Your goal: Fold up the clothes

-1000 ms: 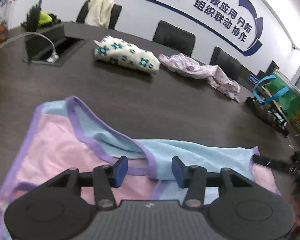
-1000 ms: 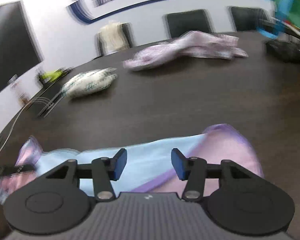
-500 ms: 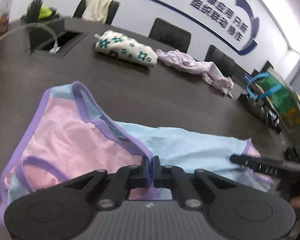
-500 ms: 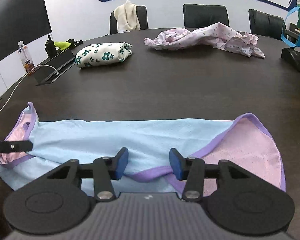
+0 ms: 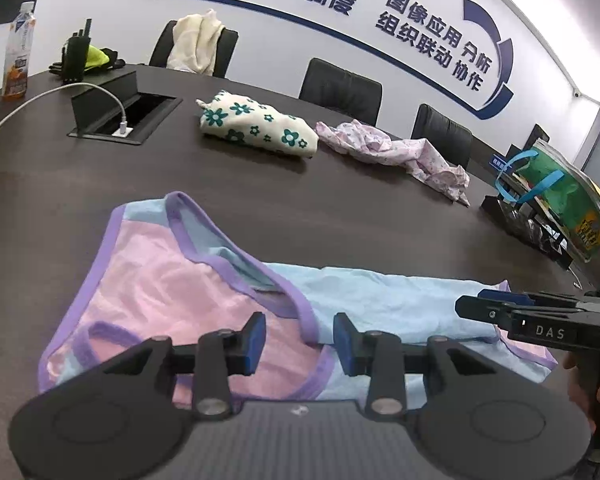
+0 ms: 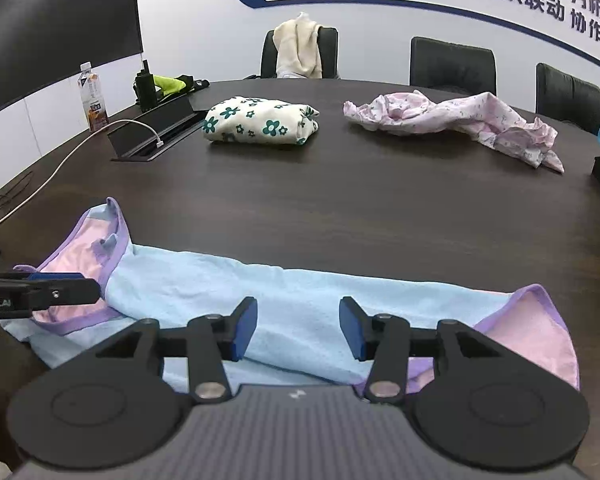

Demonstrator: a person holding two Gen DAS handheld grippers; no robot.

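We see a pink and light-blue knit garment with purple trim [image 5: 204, 292] lying on the dark wood-grain conference table [image 5: 340, 216], filling the lower half of both wrist views. In the left wrist view its pink panel sits at lower left and the blue part runs to the right; in the right wrist view the blue band [image 6: 284, 300] crosses the middle, with pink at both ends.

Our left gripper [image 5: 300, 338] hovers low over the purple trim at bottom centre, its blue-padded fingers [image 5: 255, 336] spread apart with nothing between them. Our right gripper [image 6: 298, 330] is likewise spread wide above the blue cloth, holding nothing. Each gripper also shows side-on in the other's view: the right at the right edge of the left view, the left at the left edge of the right view.

Farther back on the table, near the upper middle, lie a folded cream cloth with green flowers [image 6: 260, 122] and, to its right and apart from it, a crumpled pale-pink floral garment [image 6: 452, 120]. At upper left stand a plastic drink bottle with an orange label [image 5: 18, 52] and an open black cable box [image 5: 128, 114] with a white cable. Black office chairs [image 6: 452, 64] line the far edge.
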